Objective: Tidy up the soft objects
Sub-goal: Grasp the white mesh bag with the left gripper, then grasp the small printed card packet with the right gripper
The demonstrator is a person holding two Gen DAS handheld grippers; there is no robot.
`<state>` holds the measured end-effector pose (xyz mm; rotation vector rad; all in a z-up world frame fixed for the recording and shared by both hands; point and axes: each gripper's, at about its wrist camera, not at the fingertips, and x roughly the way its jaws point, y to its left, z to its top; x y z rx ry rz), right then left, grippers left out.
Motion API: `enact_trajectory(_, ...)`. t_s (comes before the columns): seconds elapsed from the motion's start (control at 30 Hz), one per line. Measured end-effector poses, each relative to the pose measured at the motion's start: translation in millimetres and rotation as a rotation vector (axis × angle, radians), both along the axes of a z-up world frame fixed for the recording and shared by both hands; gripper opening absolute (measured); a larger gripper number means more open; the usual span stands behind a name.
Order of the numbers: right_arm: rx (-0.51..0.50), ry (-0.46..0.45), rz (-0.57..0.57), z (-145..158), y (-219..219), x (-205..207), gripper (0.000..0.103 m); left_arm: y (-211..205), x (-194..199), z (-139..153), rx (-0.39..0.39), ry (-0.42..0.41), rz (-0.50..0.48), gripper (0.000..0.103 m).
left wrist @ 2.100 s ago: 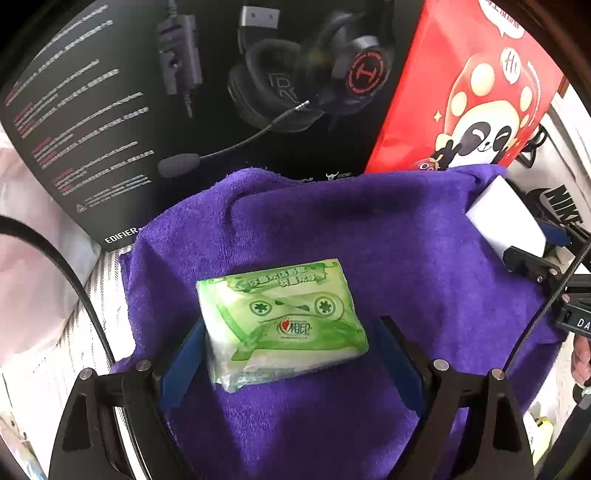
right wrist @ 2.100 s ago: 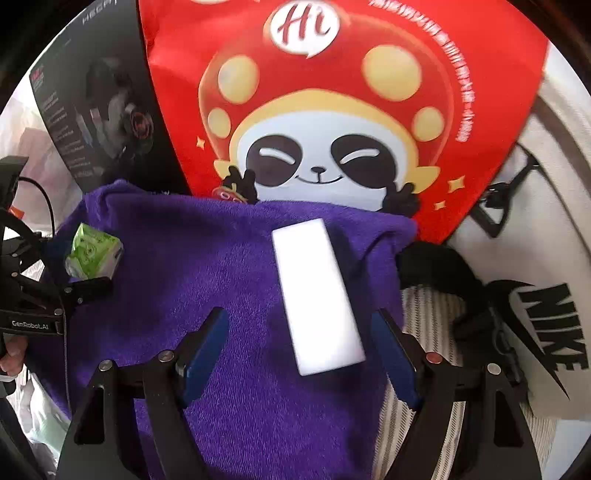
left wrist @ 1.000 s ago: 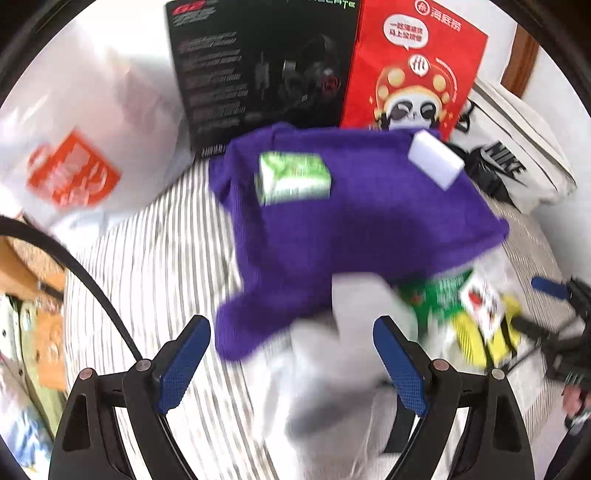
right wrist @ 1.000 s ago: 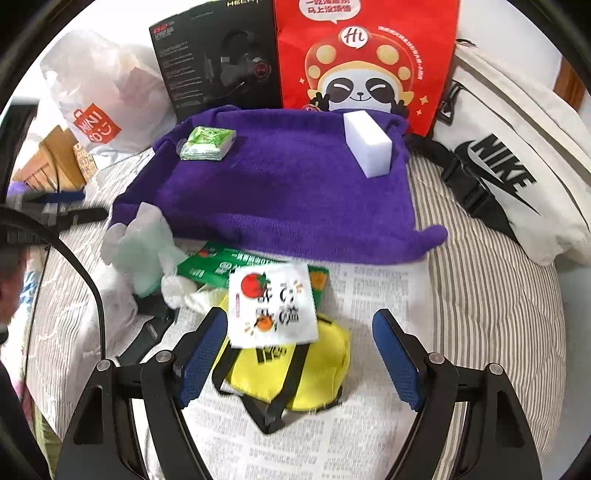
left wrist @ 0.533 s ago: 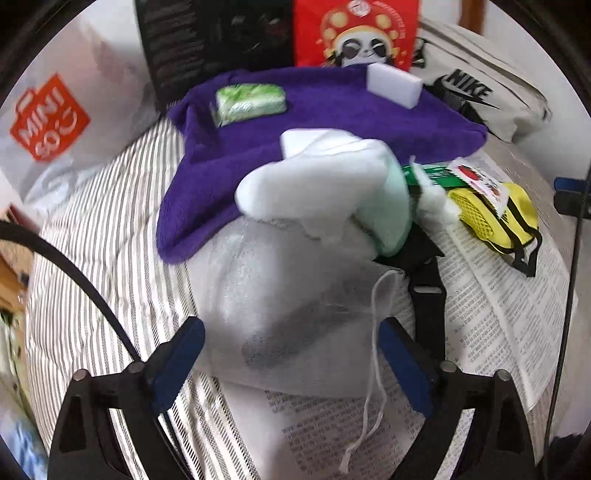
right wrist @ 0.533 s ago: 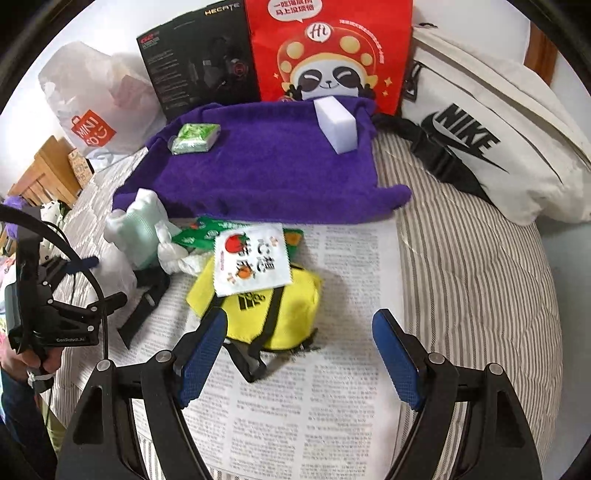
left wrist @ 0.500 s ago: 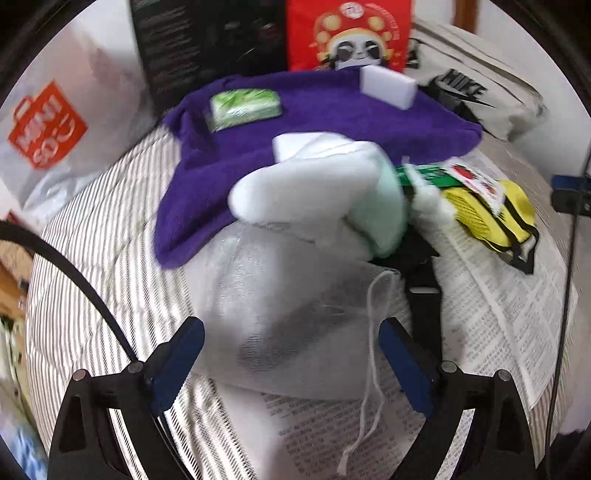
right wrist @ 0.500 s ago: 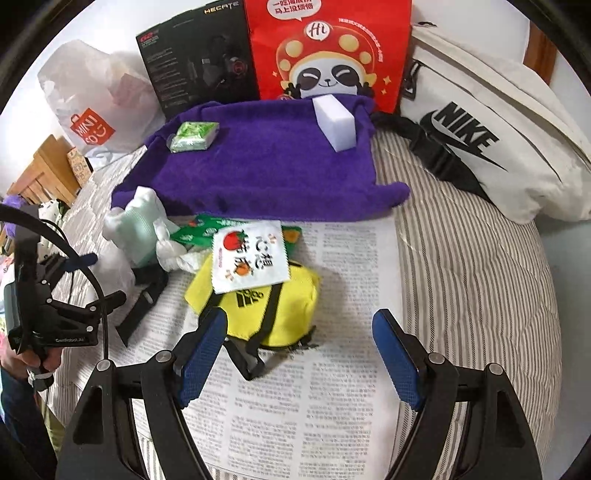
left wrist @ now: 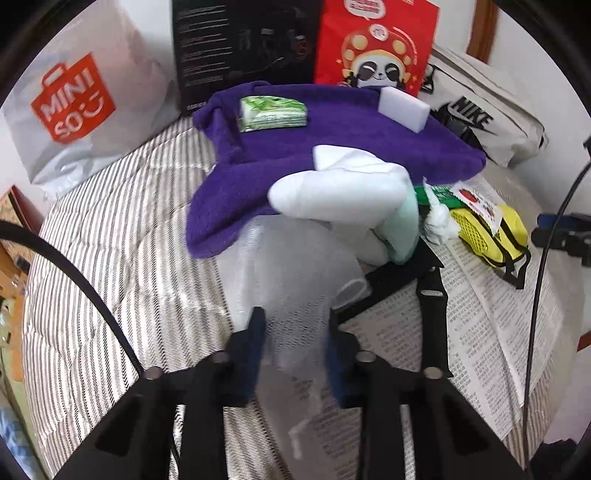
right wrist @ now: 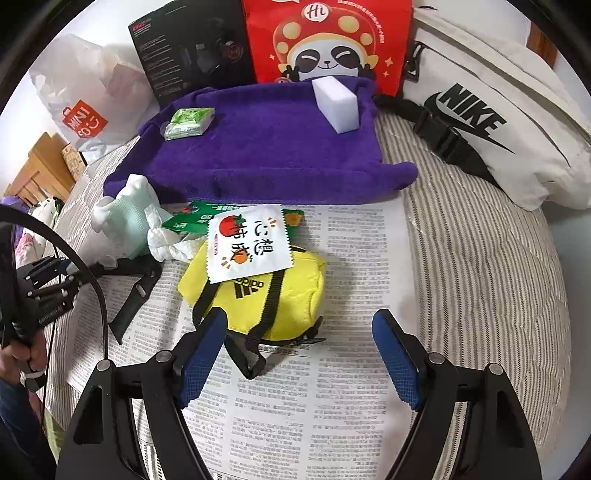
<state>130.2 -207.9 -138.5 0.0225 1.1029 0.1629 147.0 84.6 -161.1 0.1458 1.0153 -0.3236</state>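
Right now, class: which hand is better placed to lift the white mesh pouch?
Left. Its tool is closing with the mesh pouch between its pads; the right tool hangs open over the yellow bag.

A striped quilted bed (right wrist: 480, 258) stands against a white wall (left wrist: 147, 22), daylit.

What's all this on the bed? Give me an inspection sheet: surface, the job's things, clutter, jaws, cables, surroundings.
Surface: striped bedding with newspaper spread on it.
Job's things: green tissue pack and white sponge on the purple towel; white mesh bag; yellow pouch with a tomato sachet on top.
Clutter: black strap.
Grippers: left gripper, jaws closing on the mesh bag; right gripper, jaws wide apart, holding nothing.
Cables: black cable.
Surroundings: red panda bag, white Nike bag, Miniso bag, black headset box.
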Motion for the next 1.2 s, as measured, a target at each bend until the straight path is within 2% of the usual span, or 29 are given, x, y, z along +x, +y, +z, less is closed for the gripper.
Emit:
enact_trajectory(0.03,0.001,0.001,0.005,-0.6,2.1,0.0,0.08,4.7,1.3,0.2,-0.013,0.008,0.007,0.013)
enact_trajectory(0.07,0.0,0.002,0.009,-1.0,3.5,-0.1,0.08,7.9,1.6,0.6,-0.024,0.012,0.01,0.011)
enact_trajectory(0.17,-0.008,0.002,0.018,-1.6,6.0,-1.0,0.08,17.2,3.8,5.0,-0.051,0.039,0.028,0.01)
enact_trajectory(0.23,-0.01,0.0,0.018,-1.8,5.3,-0.9,0.08,23.5,0.8,14.6,-0.114,0.036,0.029,0.01)
enact_trajectory(0.33,0.001,0.0,0.005,-3.4,1.6,2.2,0.08,27.0,-1.4,21.6,-0.163,0.044,0.034,0.01)
enact_trajectory(0.47,0.022,0.009,-0.011,-8.3,-3.3,7.9,0.08,22.7,1.7,17.0,-0.132,0.057,0.061,0.01)
enact_trajectory(0.6,0.024,0.002,-0.01,-9.6,-2.6,13.8,0.08,22.2,4.1,4.0,-0.146,0.065,0.094,0.01)
enact_trajectory(0.73,0.044,-0.01,-0.002,-10.3,4.0,24.1,0.08,22.0,2.5,2.3,-0.161,0.031,0.112,0.009)
enact_trajectory(0.8,0.056,-0.016,0.012,-11.3,10.9,29.7,0.08,18.2,-0.6,0.7,-0.139,0.001,0.101,0.01)
enact_trajectory(1.0,-0.031,-0.04,0.074,-20.4,35.6,45.7,0.081,12.7,-9.0,-0.6,-0.106,-0.052,0.103,0.01)
enact_trajectory(1.2,-0.069,-0.06,0.101,-25.2,42.2,53.6,0.081,11.7,-10.0,-0.5,-0.109,-0.057,0.118,0.01)
